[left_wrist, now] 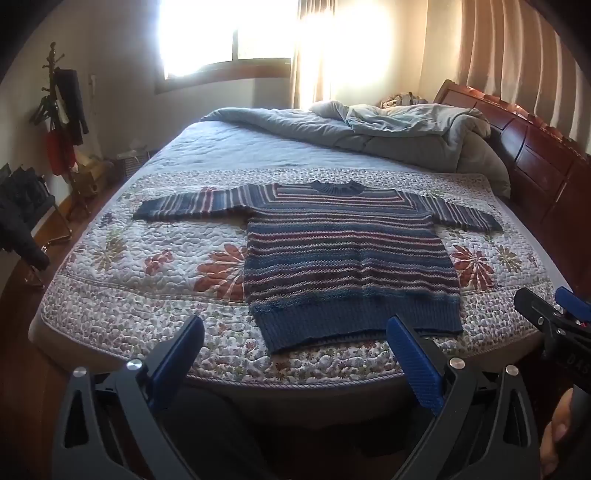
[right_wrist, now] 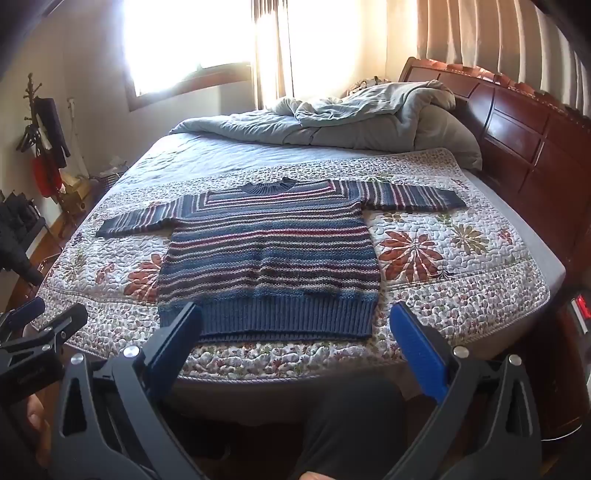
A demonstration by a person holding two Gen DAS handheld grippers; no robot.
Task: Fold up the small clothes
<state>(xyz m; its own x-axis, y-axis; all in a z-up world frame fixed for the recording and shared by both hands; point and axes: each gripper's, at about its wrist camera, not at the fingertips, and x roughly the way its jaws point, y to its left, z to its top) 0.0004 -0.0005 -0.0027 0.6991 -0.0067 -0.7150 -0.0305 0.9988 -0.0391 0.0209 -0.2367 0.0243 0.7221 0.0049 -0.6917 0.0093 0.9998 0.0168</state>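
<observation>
A small striped knit sweater (left_wrist: 343, 254), blue with red and white stripes, lies flat on the floral quilt (left_wrist: 147, 280), both sleeves spread out, hem toward me. It also shows in the right wrist view (right_wrist: 269, 258). My left gripper (left_wrist: 295, 332) is open and empty, held above the bed's near edge just short of the hem. My right gripper (right_wrist: 295, 317) is open and empty, also just short of the hem. The right gripper shows at the right edge of the left wrist view (left_wrist: 554, 314), and the left gripper at the left edge of the right wrist view (right_wrist: 44, 321).
A rumpled grey duvet (left_wrist: 388, 129) is piled at the far end of the bed by the wooden headboard (left_wrist: 535, 155). A coat rack (left_wrist: 59, 110) with clothes and a dark chair (left_wrist: 26, 206) stand on the left. A bright window (left_wrist: 221, 33) is behind.
</observation>
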